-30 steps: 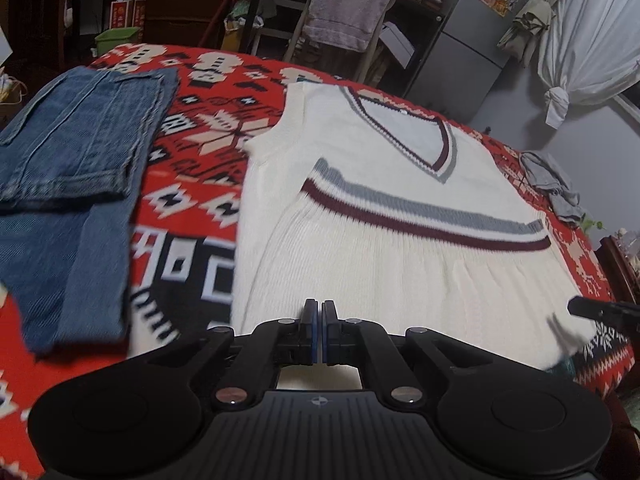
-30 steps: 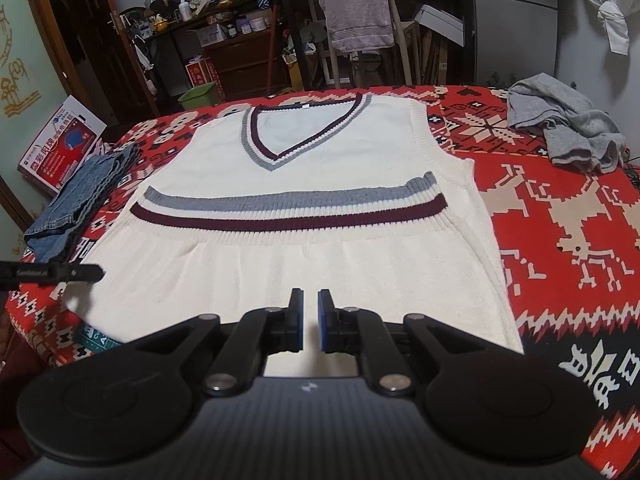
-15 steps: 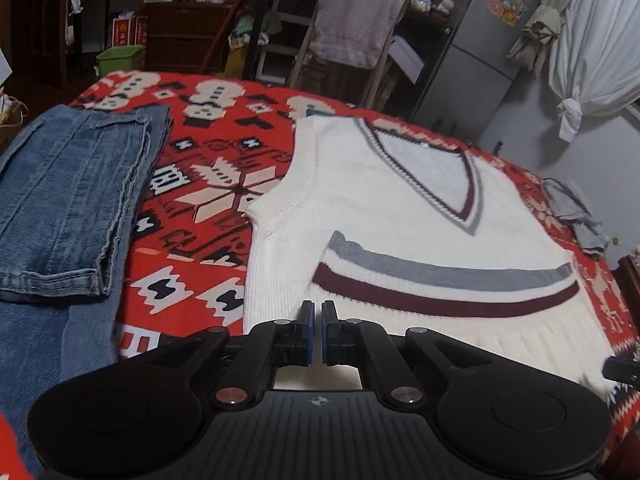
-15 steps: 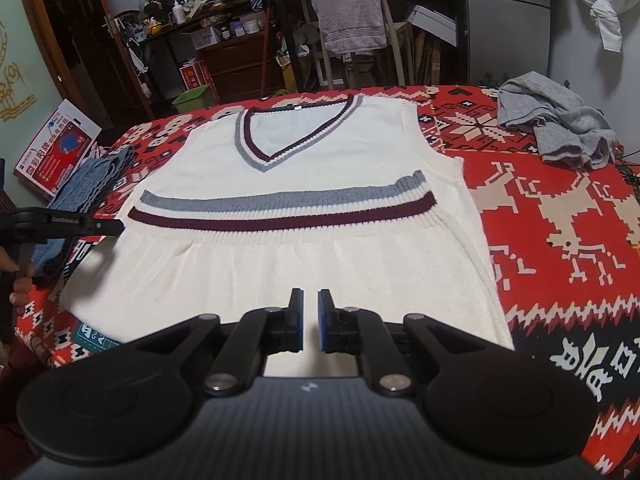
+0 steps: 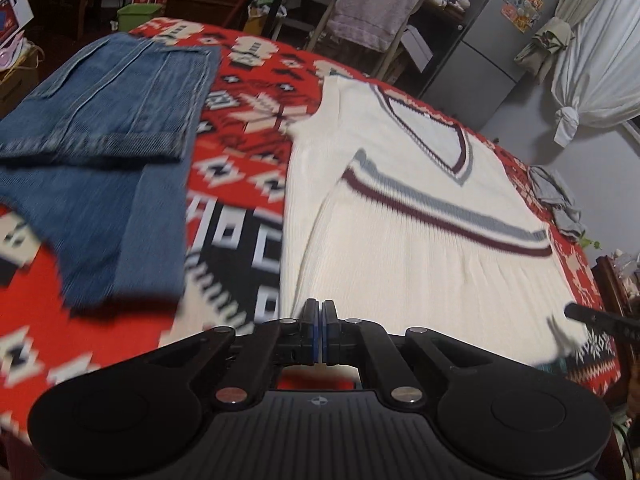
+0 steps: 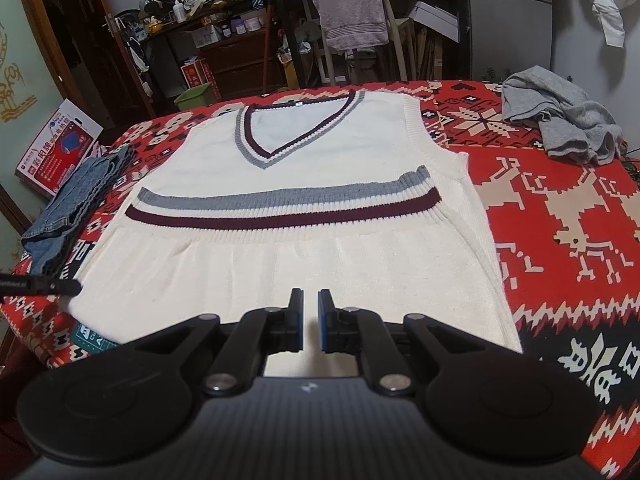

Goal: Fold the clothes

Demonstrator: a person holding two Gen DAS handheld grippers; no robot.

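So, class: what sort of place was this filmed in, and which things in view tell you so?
Most likely a lived-in room at home, not a lab. A fridge covered in stickers stands at the back, a towel hangs over a chair, and cluttered shelves line the wall behind the cream vest being folded.

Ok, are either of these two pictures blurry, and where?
Left wrist view: motion blur smears the jeans and the patterned red cover; the vest is softer too. Right wrist view: sharp throughout, with only fisheye bending at the edges.
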